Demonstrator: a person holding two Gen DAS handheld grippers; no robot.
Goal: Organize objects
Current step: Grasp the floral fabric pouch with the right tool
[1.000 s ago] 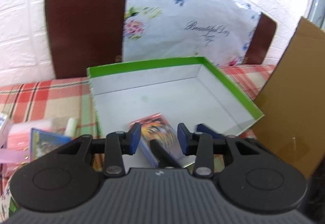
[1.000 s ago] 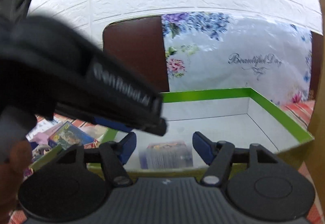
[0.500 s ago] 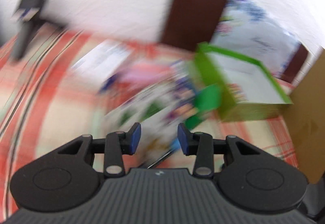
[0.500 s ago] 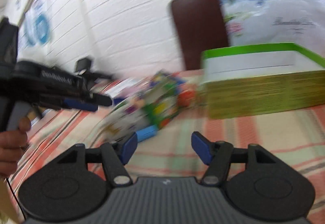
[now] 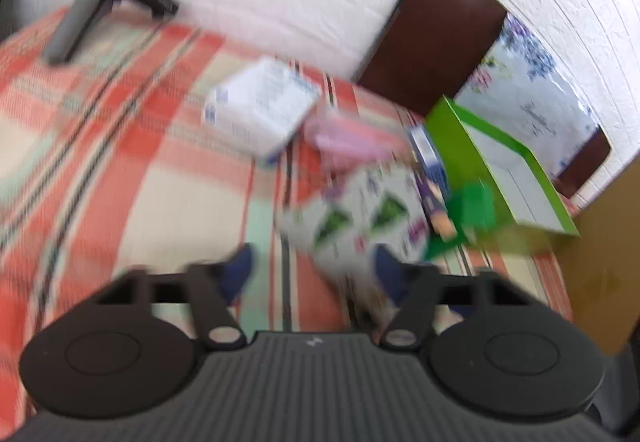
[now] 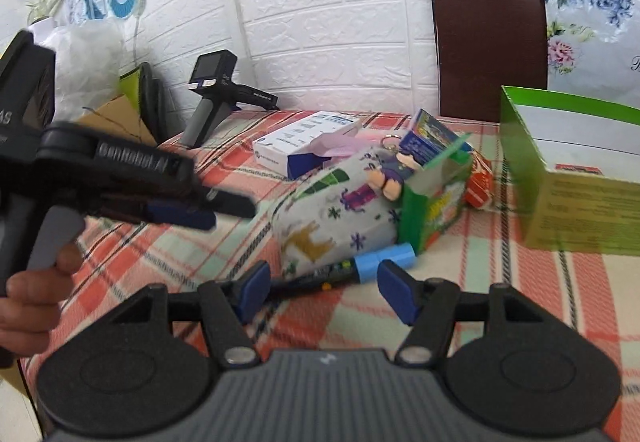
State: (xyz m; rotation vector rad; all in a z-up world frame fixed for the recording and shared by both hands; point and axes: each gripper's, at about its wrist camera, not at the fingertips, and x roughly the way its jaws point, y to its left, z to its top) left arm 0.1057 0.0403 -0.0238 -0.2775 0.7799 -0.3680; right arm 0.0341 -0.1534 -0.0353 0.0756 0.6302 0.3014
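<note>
Both sets of jaws spread apart and gripping nothing: left gripper (image 5: 314, 274) low over the plaid-clothed surface (image 5: 120, 145), right gripper (image 6: 324, 288) just above a black marker with a light-blue cap (image 6: 344, 268) lying between its blue pads. Directly beyond the marker, a grey patterned pouch (image 6: 332, 213) with reindeer and tree prints, touching a small green carton (image 6: 434, 197) on its right. Farther back, a white-and-blue box (image 6: 304, 139) with something pink (image 6: 340, 145) against it (too blurred to name), and a small blue box (image 6: 426, 137) leaning at the pile's far side. On the right, the green-rimmed open box (image 6: 576, 177), with part of a reddish item showing inside at its near wall. Far left on the surface, a spare handheld gripper device (image 6: 218, 97) standing near the white brick wall (image 6: 320, 1). Left-view details heavily motion-blurred.
</note>
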